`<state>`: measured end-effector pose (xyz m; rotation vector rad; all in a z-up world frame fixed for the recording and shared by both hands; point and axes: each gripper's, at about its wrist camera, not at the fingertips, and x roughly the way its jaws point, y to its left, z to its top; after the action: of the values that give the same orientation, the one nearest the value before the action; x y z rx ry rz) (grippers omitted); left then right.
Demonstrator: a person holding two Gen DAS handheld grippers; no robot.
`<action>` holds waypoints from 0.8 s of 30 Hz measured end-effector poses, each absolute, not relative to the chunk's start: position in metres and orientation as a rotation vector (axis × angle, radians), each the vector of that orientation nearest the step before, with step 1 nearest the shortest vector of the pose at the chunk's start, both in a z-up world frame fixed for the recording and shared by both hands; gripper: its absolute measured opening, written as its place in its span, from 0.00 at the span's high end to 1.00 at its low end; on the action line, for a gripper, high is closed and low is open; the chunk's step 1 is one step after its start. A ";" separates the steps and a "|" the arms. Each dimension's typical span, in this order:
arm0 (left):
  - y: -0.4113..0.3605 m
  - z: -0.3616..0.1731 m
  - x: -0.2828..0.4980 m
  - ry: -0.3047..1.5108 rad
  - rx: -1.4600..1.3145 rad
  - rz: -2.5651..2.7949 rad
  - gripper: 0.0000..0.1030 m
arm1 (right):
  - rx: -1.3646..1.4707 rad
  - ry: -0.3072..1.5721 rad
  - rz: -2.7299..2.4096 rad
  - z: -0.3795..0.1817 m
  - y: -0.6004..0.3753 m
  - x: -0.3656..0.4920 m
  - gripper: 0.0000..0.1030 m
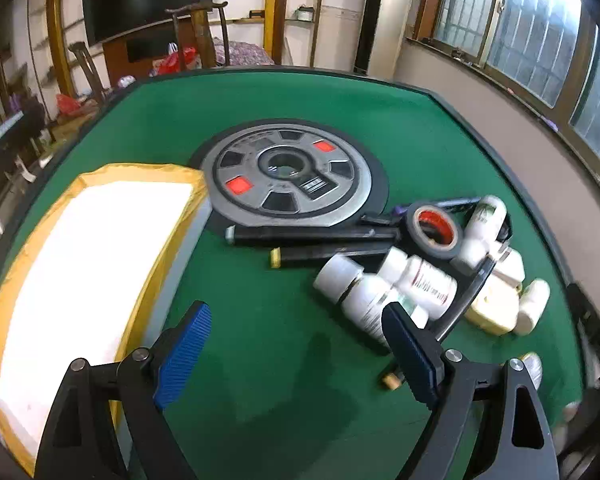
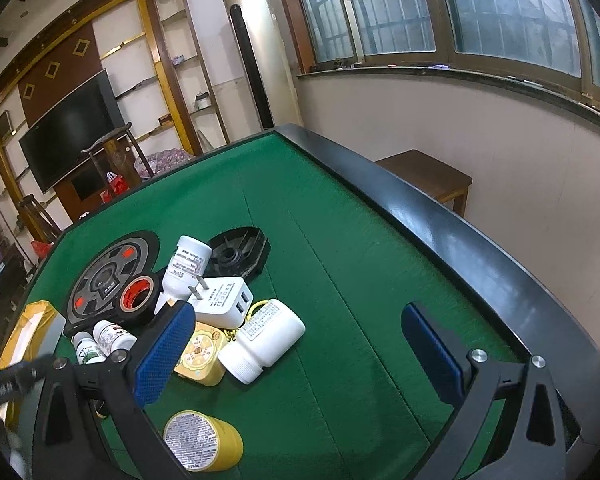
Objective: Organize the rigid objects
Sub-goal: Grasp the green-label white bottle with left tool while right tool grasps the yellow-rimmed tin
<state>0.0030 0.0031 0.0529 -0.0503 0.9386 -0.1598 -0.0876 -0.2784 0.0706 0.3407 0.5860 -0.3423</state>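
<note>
Both grippers are spread wide with nothing between the blue pads. The left gripper (image 1: 296,356) hangs over bare green felt of the table (image 1: 260,280), and the box (image 1: 96,256) with the yellow rim sits to its left, white inside. Off to its right is the pile: two white bottles (image 1: 380,292) lying down, a tape roll (image 1: 432,230) behind them, black tubes (image 1: 312,236) by the round centre disc (image 1: 288,174). The right gripper (image 2: 300,354) hovers near the table's right edge, with a white bottle (image 2: 266,338), charger (image 2: 224,302), gold tin (image 2: 202,354) and yellow can (image 2: 204,440) on its left side.
</note>
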 end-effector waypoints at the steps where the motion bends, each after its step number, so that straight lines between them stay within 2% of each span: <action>1: -0.001 0.053 0.006 0.944 -0.060 -0.175 0.13 | 0.346 0.588 -0.339 0.070 -0.279 -0.087 0.00; 4: -0.014 0.046 0.016 0.972 -0.059 -0.193 0.15 | 0.357 0.595 -0.335 0.069 -0.281 -0.087 0.00; 5: -0.019 0.042 0.021 0.989 -0.047 -0.187 0.23 | 0.356 0.594 -0.335 0.069 -0.281 -0.087 0.00; 9: -0.026 0.035 0.027 1.020 -0.100 -0.229 0.39 | 0.354 0.595 -0.336 0.069 -0.281 -0.087 0.00; 10: -0.027 0.034 0.026 1.022 -0.090 -0.232 0.49 | 0.355 0.596 -0.335 0.069 -0.281 -0.087 0.00; 11: -0.029 0.033 0.023 1.034 -0.074 -0.246 0.53 | 0.356 0.596 -0.333 0.069 -0.281 -0.087 0.00; 24: -0.039 0.019 0.027 1.059 -0.002 -0.261 0.52 | 0.360 0.605 -0.331 0.067 -0.280 -0.085 0.00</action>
<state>0.0273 -0.0386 0.0194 -0.0017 1.0586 -0.2606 -0.0853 -0.2798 0.0673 0.3599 0.6049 -0.3305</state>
